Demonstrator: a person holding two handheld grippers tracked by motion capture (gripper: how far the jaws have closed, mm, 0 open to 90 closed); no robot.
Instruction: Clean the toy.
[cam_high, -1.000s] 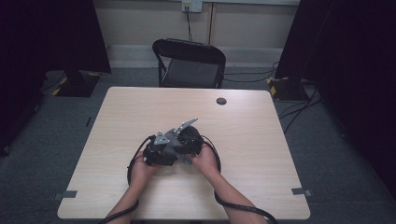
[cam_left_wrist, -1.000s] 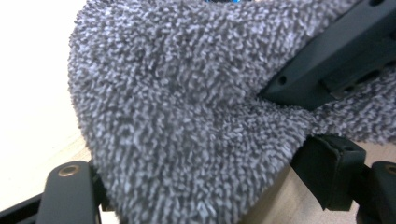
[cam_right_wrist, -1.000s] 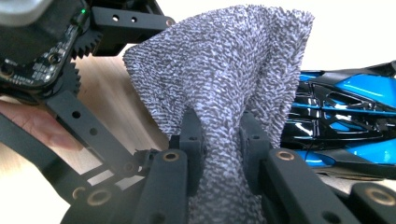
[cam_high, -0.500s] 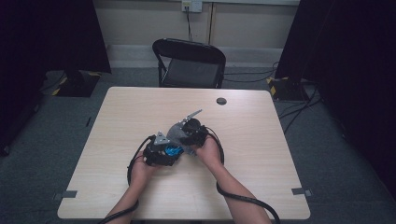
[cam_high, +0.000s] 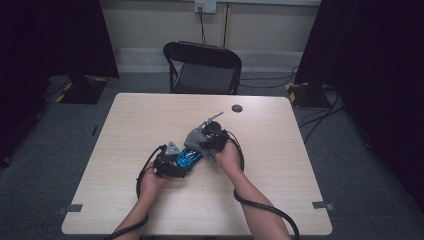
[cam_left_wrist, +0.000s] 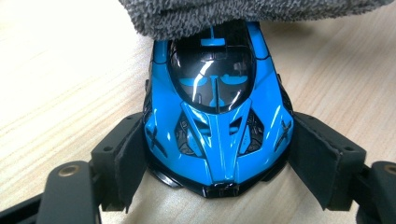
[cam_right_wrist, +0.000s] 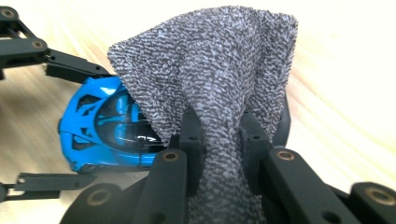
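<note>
The left tongs (cam_left_wrist: 212, 186) are clamping the blue toy car (cam_left_wrist: 217, 109) by its sides on the table (cam_high: 300, 165); the right tongs (cam_right_wrist: 219, 135) are pinching a grey cloth (cam_right_wrist: 210, 70) draped against its far end; wiping is apparently under way, with most of the bodywork seemingly remaining.

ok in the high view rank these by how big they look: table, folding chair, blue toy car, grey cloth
1. table
2. folding chair, though it stands farther off
3. and 4. grey cloth and blue toy car look alike, each partly hidden
</note>
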